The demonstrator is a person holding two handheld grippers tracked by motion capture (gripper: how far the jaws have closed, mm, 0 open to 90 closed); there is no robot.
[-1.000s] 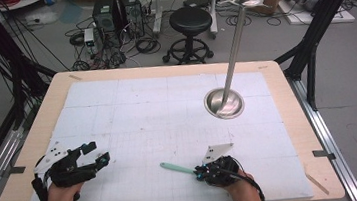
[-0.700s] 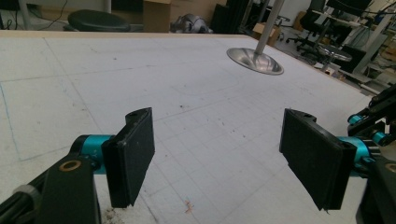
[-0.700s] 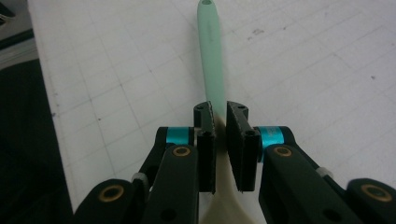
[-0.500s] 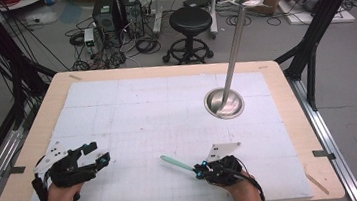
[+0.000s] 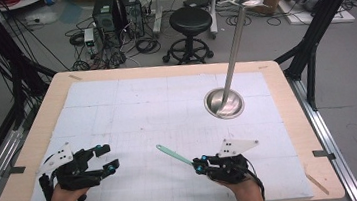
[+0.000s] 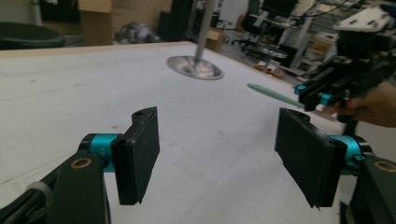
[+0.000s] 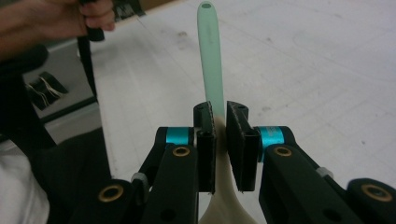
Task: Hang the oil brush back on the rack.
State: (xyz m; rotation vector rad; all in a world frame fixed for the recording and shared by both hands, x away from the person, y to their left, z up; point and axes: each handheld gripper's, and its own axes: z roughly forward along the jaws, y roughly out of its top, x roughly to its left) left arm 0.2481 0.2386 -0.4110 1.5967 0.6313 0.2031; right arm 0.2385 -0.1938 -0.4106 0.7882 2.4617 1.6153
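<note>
My right gripper is near the table's front edge, right of centre, shut on a spatula. Its mint-green handle sticks out past the pads, pointing toward the left and away from me; the cream blade end lies behind the jaws in the right gripper view. At the front left, my left gripper is open just above the white mat with nothing between its pads. Its jaws have just been closing a little. In the left gripper view, the right gripper and spatula show at the right.
A metal stand with a round dish base and a tall pole rises from the mat's far right; the base shows again in the left gripper view. The white mat covers a wooden table. A stool and cables are on the floor beyond.
The spatula's handle tip has swung a little farther from me while the right gripper keeps its hold. The left hand has stayed in place.
</note>
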